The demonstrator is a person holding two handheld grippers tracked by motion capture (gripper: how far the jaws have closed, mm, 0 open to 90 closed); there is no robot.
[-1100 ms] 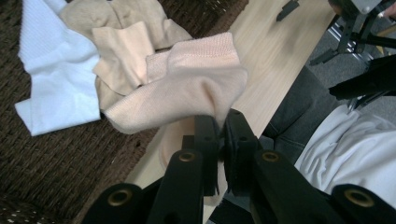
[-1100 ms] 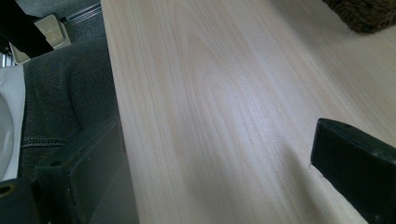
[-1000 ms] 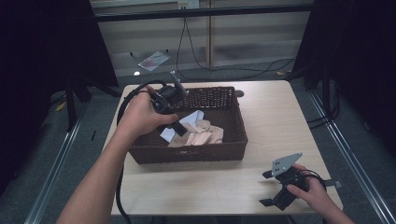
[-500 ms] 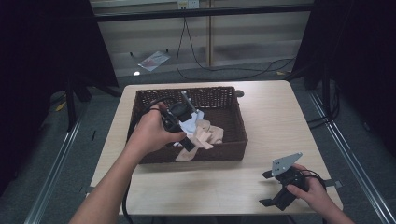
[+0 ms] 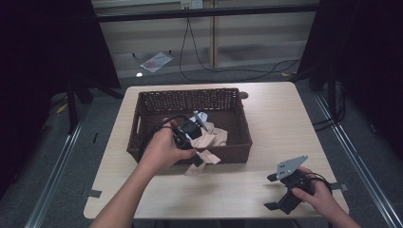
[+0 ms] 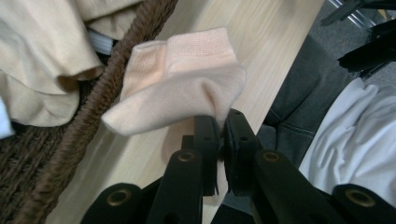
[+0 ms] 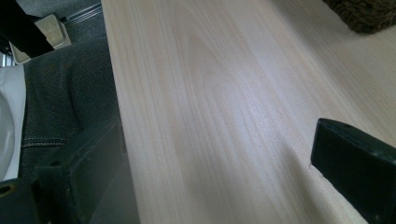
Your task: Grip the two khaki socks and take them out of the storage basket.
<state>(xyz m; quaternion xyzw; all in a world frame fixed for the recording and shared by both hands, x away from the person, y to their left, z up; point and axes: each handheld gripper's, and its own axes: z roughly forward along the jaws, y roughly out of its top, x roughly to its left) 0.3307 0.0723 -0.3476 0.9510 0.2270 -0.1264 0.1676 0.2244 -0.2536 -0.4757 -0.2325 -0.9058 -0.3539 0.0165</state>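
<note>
Left tool (image 6: pixel 219 135) pinching a peach sock (image 6: pixel 180 79), jaws pressed together on a fold of its fabric. Sock hanging clear of the wicker basket (image 5: pixel 142 126), just outside the near wall, above the bare wood of the bench (image 5: pixel 285 118); not yet laid down. More cloth lying inside the basket (image 5: pixel 214 137): pale beige pieces bunched together, with something light blue or white among them, so most of the load apparently untouched. No sock or other garment resting on the bench so far. Judged from this: probably one item being lifted out, perhaps the first, with setting down and the rest of the pile left to do. Right tool (image 5: pixel 285 190) resting low on the bench near its front right corner, well apart from the basket, jaws spread wide and holding nothing.
</note>
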